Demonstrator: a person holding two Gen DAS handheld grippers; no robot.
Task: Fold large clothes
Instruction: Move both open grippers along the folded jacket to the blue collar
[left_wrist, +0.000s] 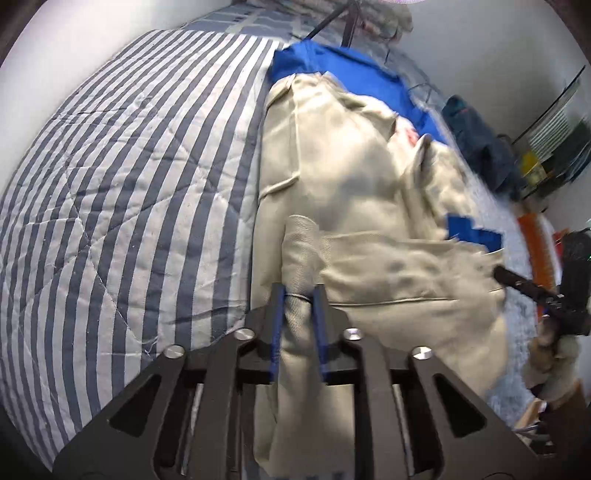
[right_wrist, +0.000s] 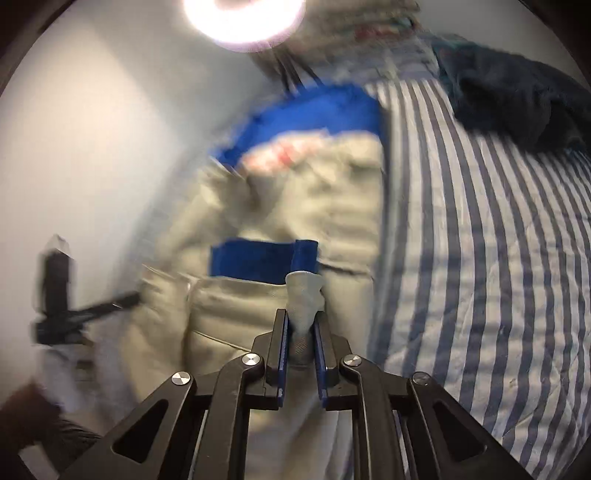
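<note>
Both grippers pinch beige cloth.
The left gripper (left_wrist: 298, 291) has its jaws nearly closed on a bunched fold of the beige garment (left_wrist: 354, 206); the right gripper (right_wrist: 300, 317) clamps another fold likewise. No writing is readable. The garment, twill-woven with seams, lies on a blue cloth (left_wrist: 332, 62) over the striped quilt (left_wrist: 129, 166).

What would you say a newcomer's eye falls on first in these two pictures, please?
The big beige garment lying over bright blue cloth on the striped quilt dominates both views. Next come the left tongs and right tongs, each pinching a bunched fold of beige fabric at the near edge.
</note>
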